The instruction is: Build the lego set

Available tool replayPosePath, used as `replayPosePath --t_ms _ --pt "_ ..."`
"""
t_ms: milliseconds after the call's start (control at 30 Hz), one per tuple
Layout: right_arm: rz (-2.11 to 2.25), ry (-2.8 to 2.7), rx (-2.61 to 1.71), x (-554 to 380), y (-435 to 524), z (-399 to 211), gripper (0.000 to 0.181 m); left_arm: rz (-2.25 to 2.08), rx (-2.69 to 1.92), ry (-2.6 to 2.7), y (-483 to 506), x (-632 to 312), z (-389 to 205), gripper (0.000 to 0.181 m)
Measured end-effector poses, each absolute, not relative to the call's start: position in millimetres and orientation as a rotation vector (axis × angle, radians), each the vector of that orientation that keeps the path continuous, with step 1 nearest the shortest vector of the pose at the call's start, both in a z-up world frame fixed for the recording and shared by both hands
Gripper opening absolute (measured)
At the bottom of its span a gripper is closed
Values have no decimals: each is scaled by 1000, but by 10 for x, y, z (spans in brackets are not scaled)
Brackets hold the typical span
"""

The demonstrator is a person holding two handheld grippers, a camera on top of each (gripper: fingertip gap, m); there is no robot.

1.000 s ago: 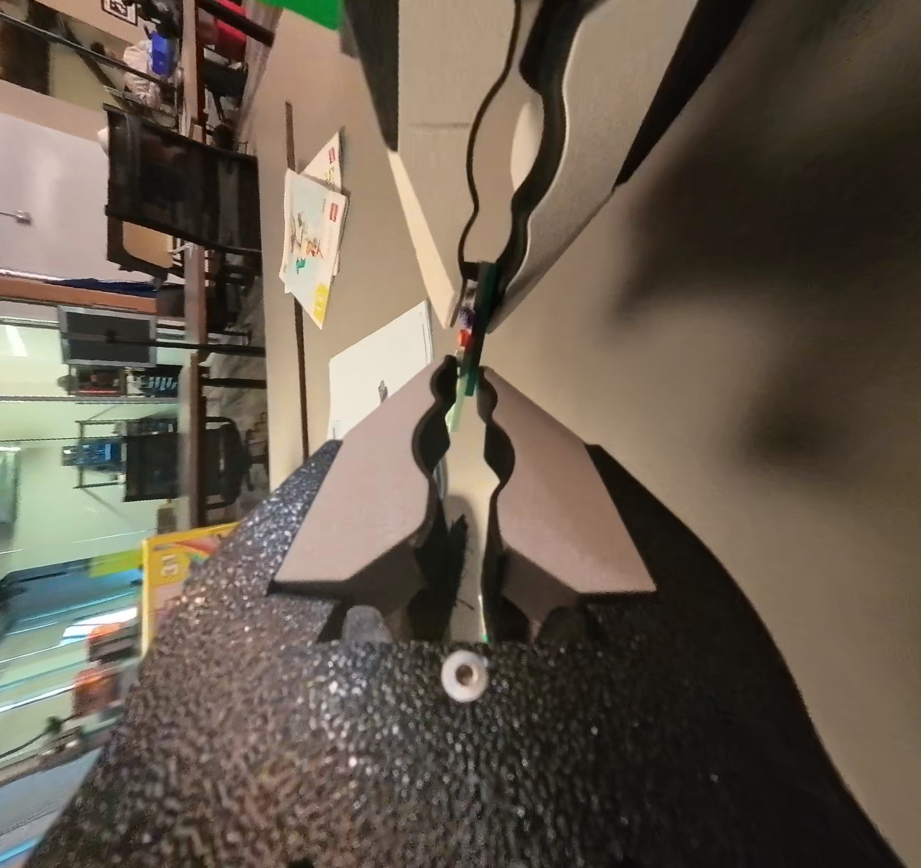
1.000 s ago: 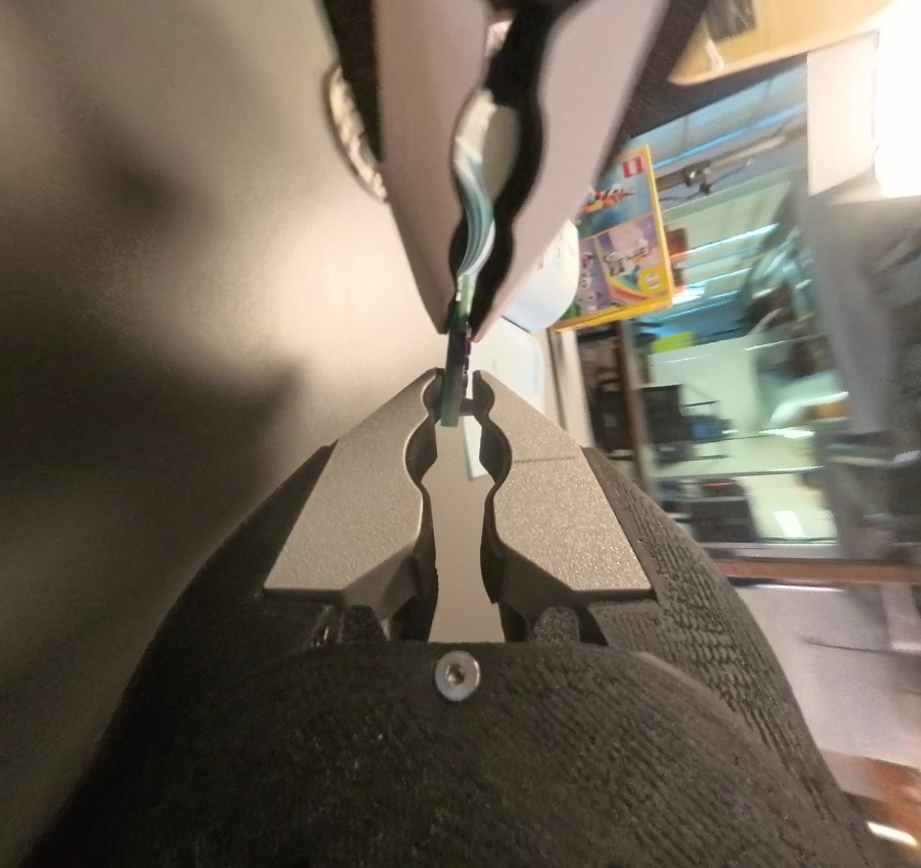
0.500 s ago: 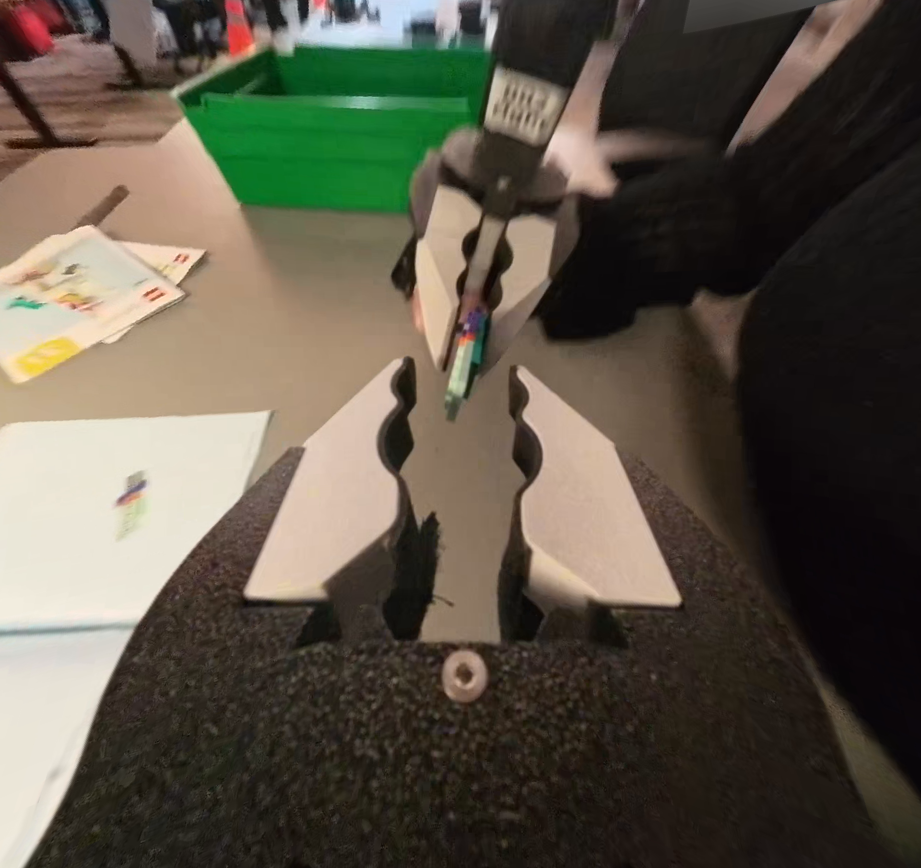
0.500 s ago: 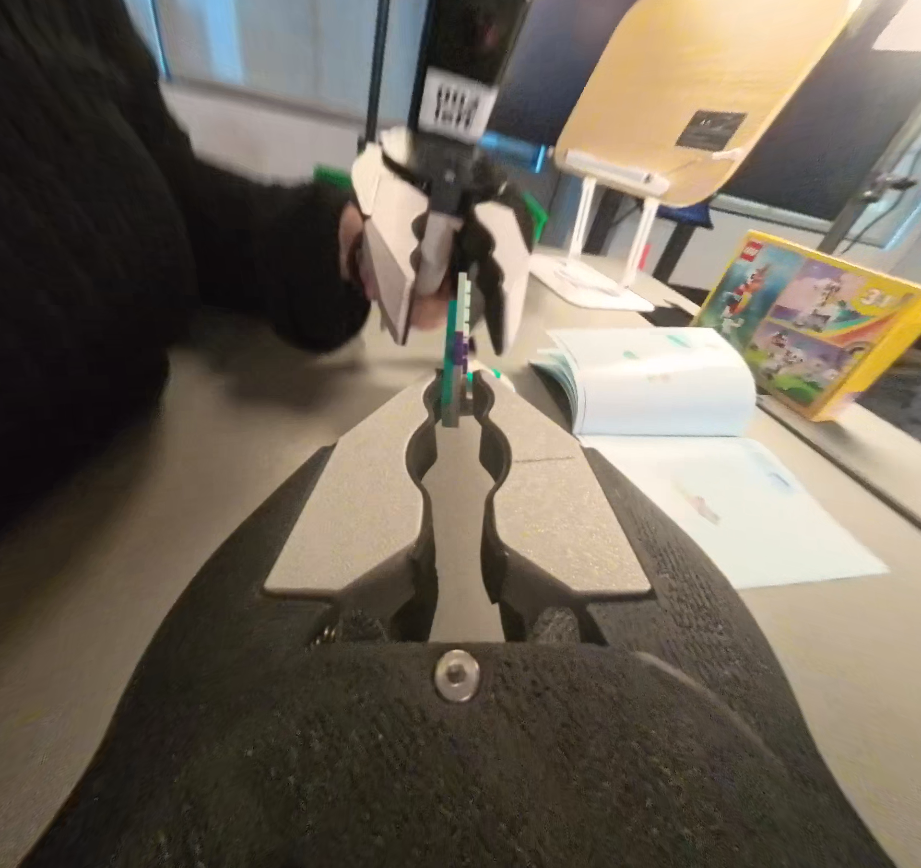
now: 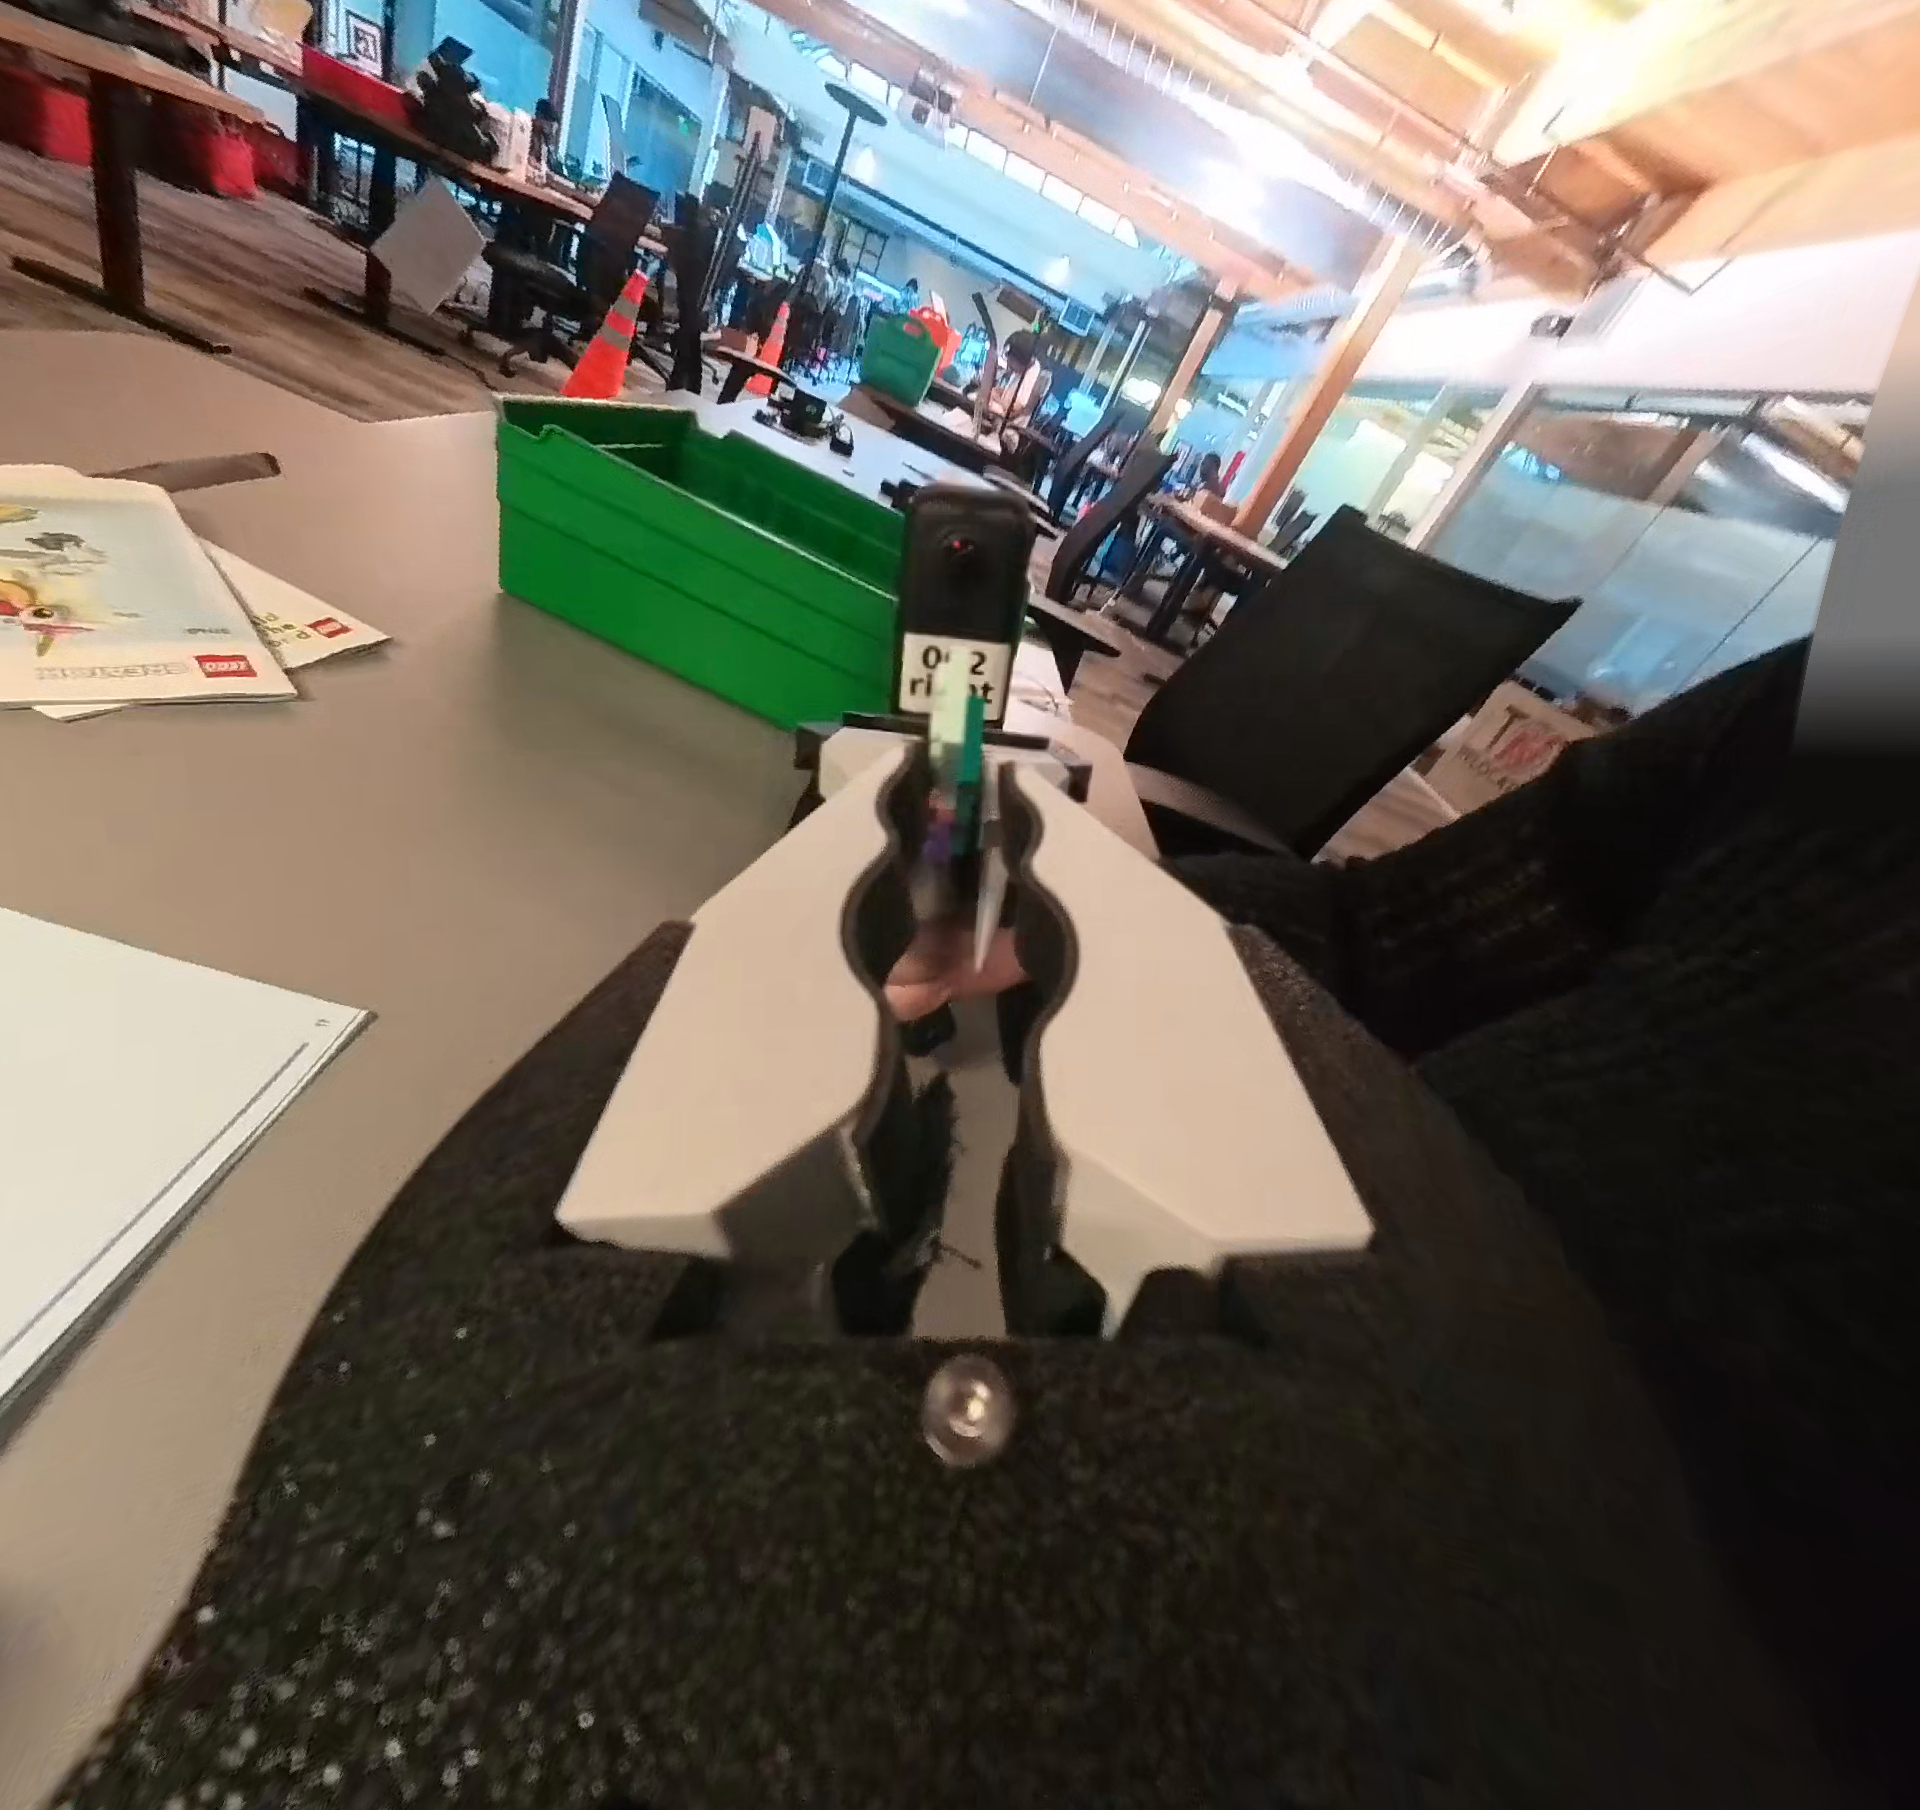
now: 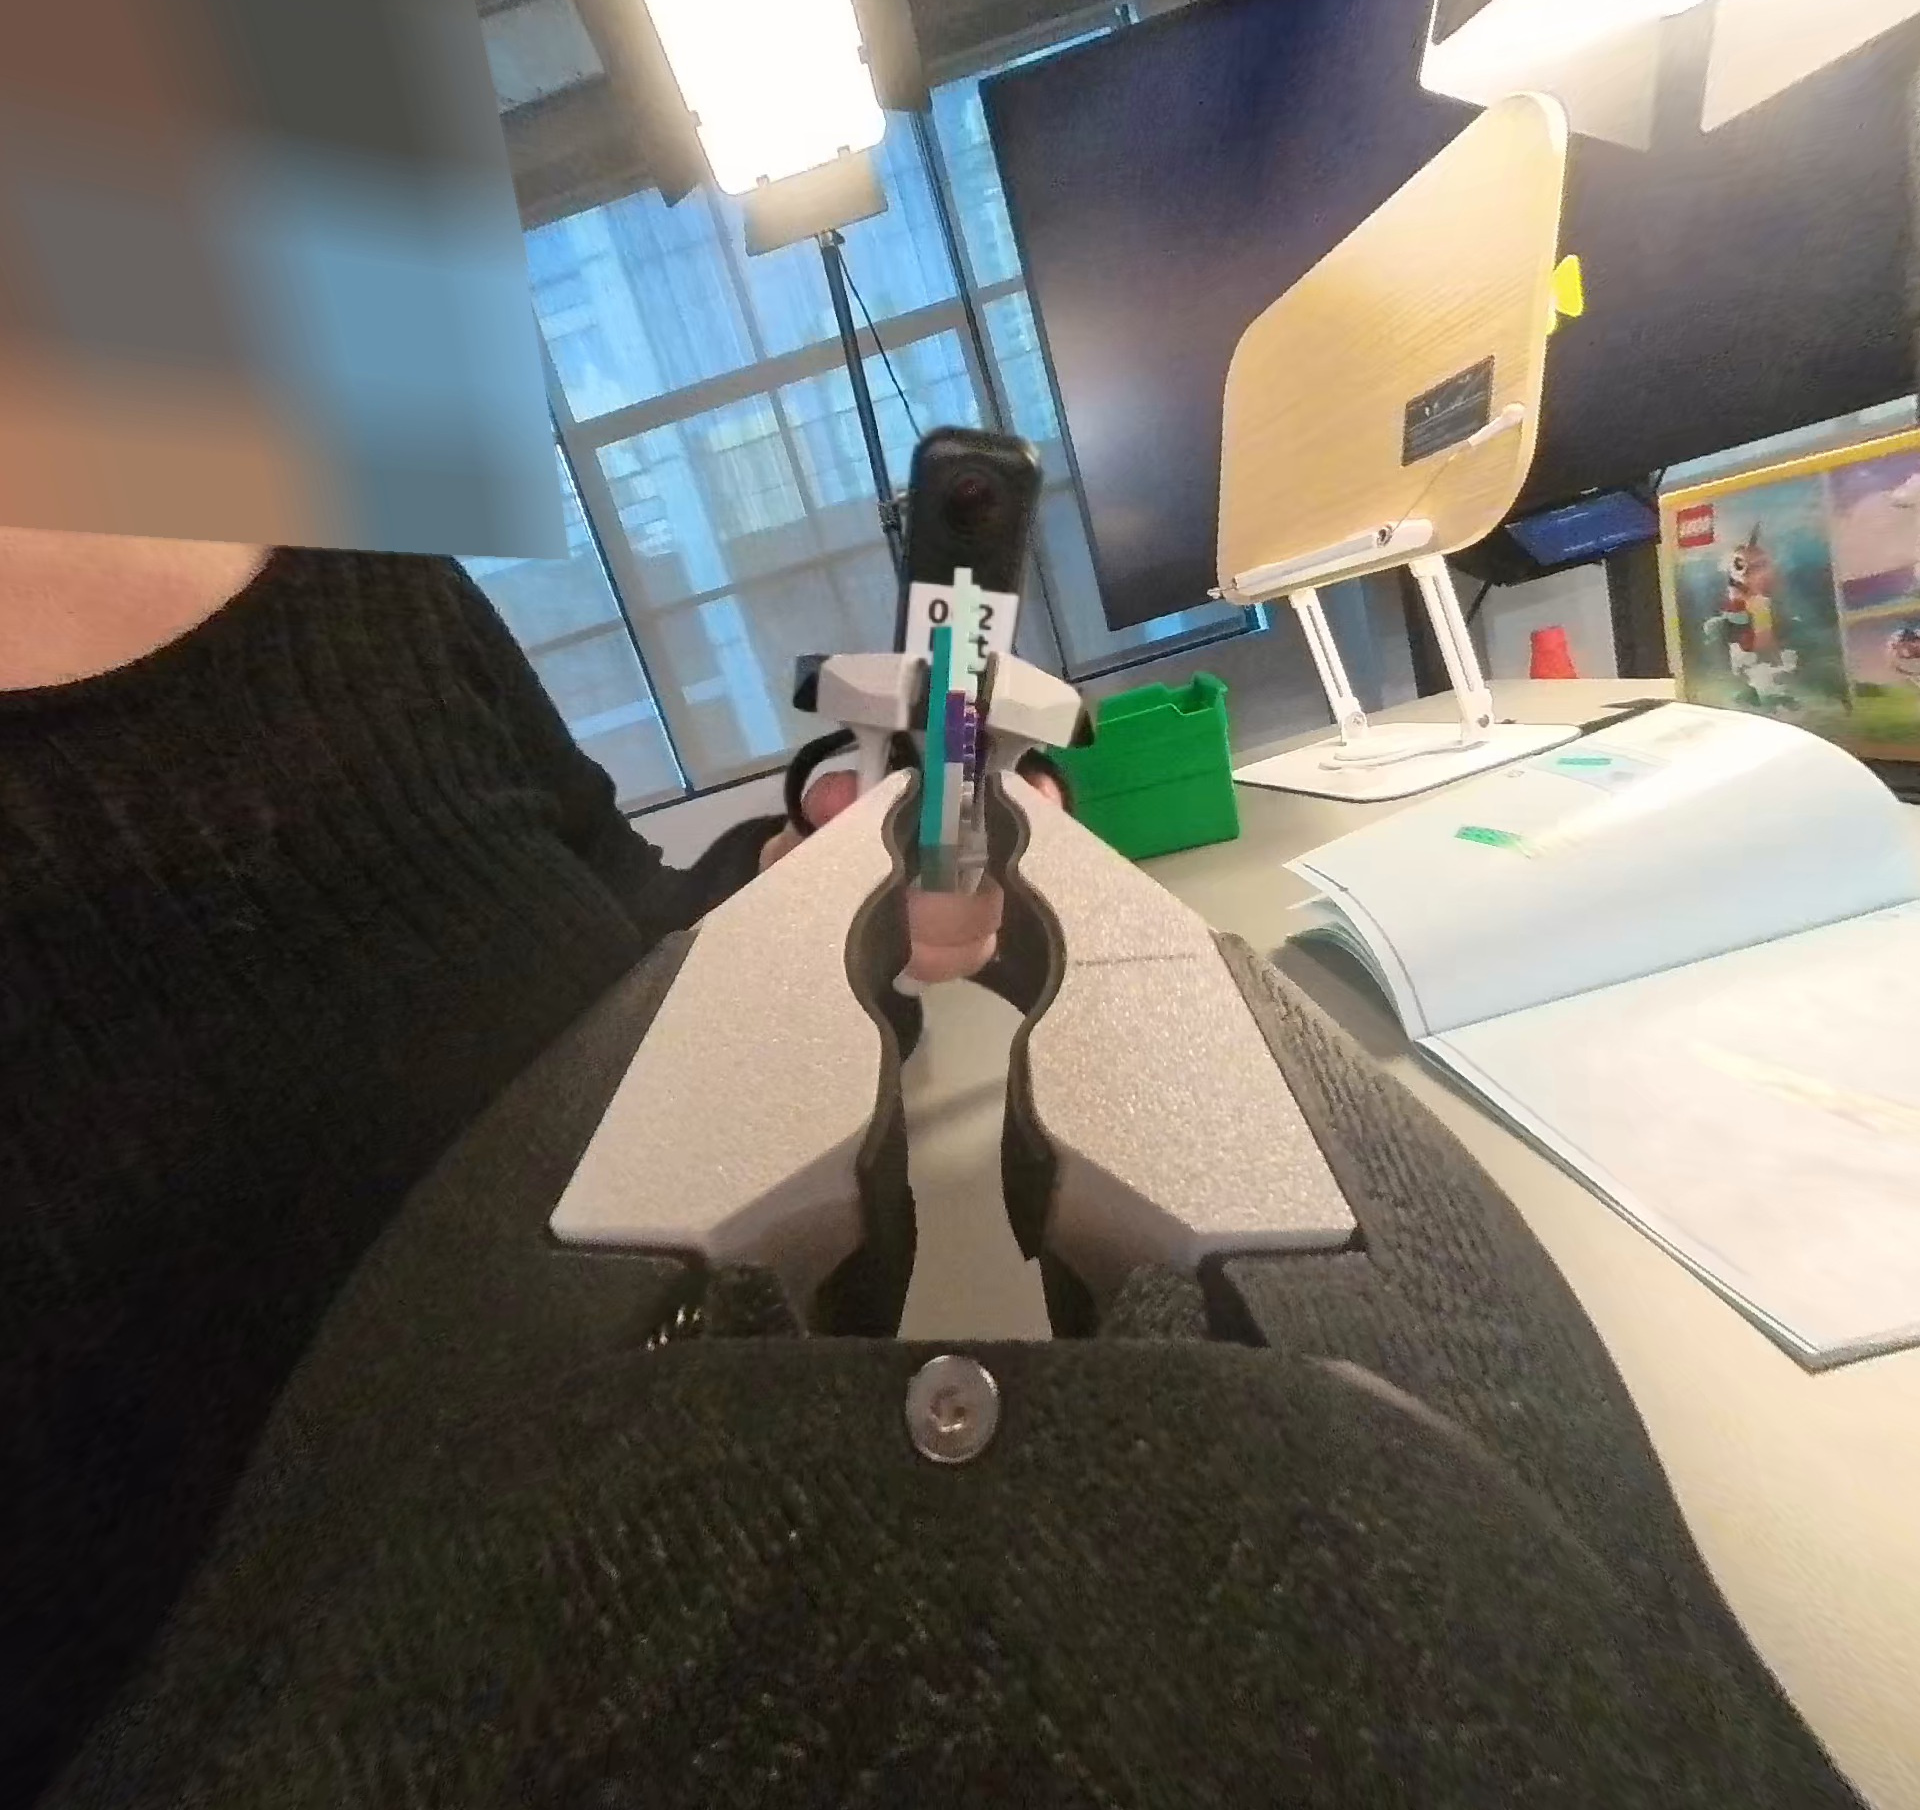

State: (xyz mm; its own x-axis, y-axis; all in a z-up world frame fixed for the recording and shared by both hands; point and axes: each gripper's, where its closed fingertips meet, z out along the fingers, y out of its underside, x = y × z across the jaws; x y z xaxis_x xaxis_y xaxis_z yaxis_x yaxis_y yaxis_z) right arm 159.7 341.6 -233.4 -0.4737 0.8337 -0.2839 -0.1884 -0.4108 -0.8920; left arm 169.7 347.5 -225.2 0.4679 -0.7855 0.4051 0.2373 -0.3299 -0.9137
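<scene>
A thin flat lego assembly (image 5: 971,752) of green, purple and white plates is held edge-on in the air between both grippers. My left gripper (image 5: 954,784) is shut on one end of it. My right gripper (image 6: 951,794) is shut on the other end of the assembly (image 6: 940,721). The two grippers face each other tip to tip above the grey table (image 5: 468,825). Each view shows the other gripper's black camera body (image 5: 961,576) (image 6: 971,513) just behind the assembly. The assembly's flat faces are hidden.
A green bin (image 5: 686,555) and booklets (image 5: 135,617) lie at the far left. An open instruction book (image 6: 1662,929) lies to the right, with a lego box (image 6: 1797,586), a wooden book stand (image 6: 1392,358) and a small green bin (image 6: 1153,773) behind. A person's black sweater (image 6: 260,825) is close by. My two grippers' fingertips are within a few centimetres of each other.
A second ago both grippers held the assembly, rolled sideways. Half a second ago the left gripper was open and apart from it. Now it is shut on the assembly again, both views level and higher.
</scene>
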Motion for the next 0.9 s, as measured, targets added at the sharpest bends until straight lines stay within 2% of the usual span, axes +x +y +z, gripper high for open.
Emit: replayPosePath --t_ms 333,400,467,633,767,900 --pt "1814 -1150 -993 1575 3411 -2368 10 -1111 -1531 479 3464 1670 -2267 5" --pt "1736 -1185 -1009 1568 3435 -2405 27 -1101 -1529 491 3449 1646 -2270 5" --pt "1745 -1227 -1042 1594 3447 -2438 31 -1088 -1514 508 3430 1600 -2259 5" --pt "2437 -1049 -1186 1804 3500 -2288 28 -924 -1236 741 3153 1523 -2101 5" --pt "2407 -1228 -1287 1733 3294 -2491 24 -703 -1075 995 2869 1638 -2097 6" --pt "2594 -1344 -1207 1826 3017 -2435 18 -667 -995 1073 2738 1704 -2082 5"
